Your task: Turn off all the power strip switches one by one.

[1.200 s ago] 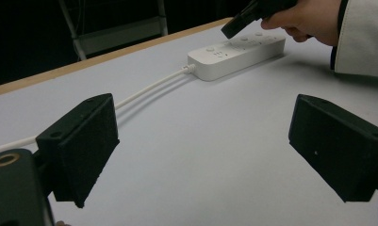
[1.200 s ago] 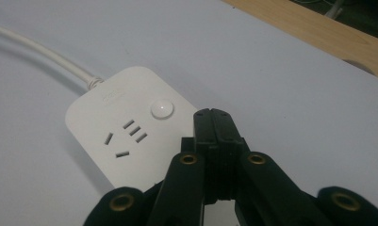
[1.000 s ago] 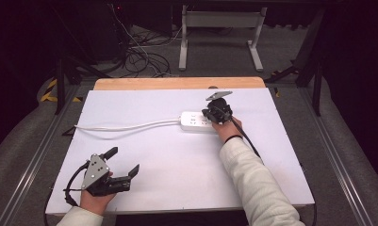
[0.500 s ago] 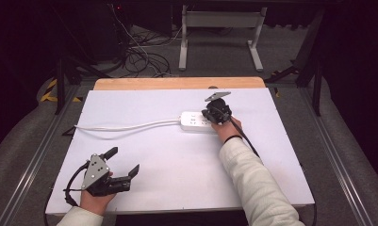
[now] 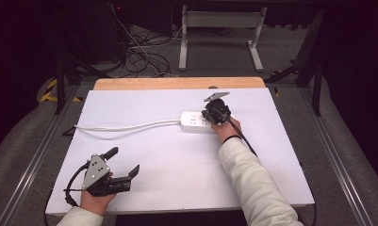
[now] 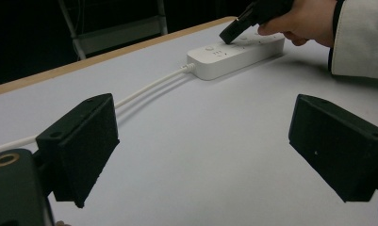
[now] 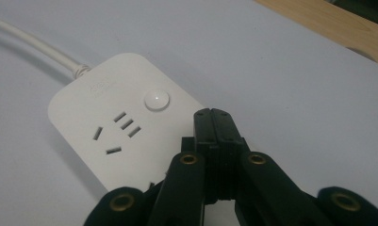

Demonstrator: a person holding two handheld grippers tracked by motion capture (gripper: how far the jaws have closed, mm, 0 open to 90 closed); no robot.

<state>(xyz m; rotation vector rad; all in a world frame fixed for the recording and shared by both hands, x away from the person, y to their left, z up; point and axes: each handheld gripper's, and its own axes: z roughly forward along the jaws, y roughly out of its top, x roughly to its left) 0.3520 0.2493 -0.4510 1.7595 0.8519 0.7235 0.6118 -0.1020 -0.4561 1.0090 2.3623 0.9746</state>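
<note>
A white power strip (image 5: pixel 192 122) lies on the white table top (image 5: pixel 168 160), right of centre, and its white cable (image 5: pixel 125 126) runs off to the left. My right gripper (image 5: pixel 207 117) is shut with nothing between its jaws. In the right gripper view its joined tips (image 7: pixel 214 117) sit over the strip (image 7: pixel 116 127), just right of the round button (image 7: pixel 157 99); I cannot tell whether they touch. My left gripper (image 5: pixel 124 161) is open near the front left edge, with nothing between its jaws. From the left gripper view (image 6: pixel 201 141) the strip (image 6: pixel 234 56) is far ahead.
A wooden strip (image 5: pixel 177 83) borders the table's far edge. Behind it, on the floor, are tangled cables (image 5: pixel 144 56) and a grey metal stand (image 5: pixel 219 33). Metal rails (image 5: pixel 31 160) run along both sides of the table.
</note>
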